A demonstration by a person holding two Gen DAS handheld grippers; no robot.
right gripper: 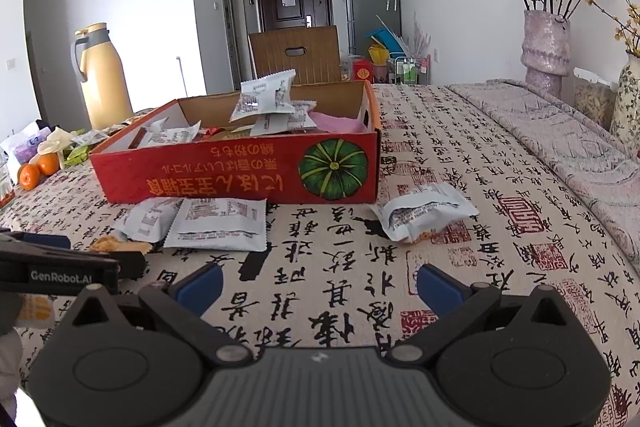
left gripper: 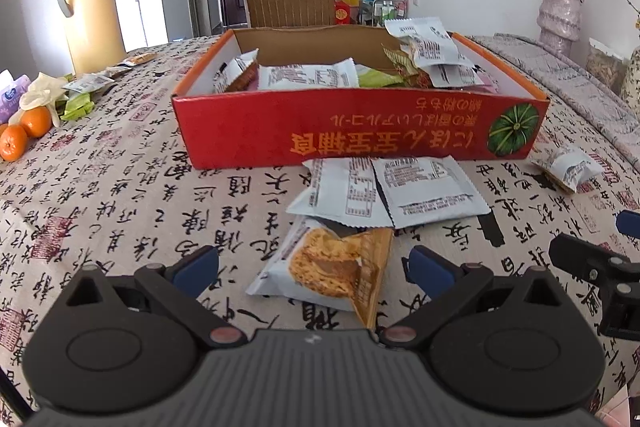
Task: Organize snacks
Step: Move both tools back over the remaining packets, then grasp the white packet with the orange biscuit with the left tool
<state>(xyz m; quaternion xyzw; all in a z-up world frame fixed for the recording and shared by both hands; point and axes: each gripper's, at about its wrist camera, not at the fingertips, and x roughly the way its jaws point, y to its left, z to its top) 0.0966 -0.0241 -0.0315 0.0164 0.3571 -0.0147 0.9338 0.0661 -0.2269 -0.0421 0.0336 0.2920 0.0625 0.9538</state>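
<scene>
I count one shallow red cardboard box [left gripper: 360, 125] with a heap of wrapped snacks inside, too jumbled for an exact count. Four white foil snack packets [left gripper: 430, 189] lie loose on the cloth before it. I see two small orange tangerines [left gripper: 24, 133], one yellow thermos jug [left gripper: 94, 11], and one pinkish ribbed vase [right gripper: 546, 47].

Bright, even daylight from the left, soft shadows, sharp focus, strong fisheye bending and dark corners.
</scene>
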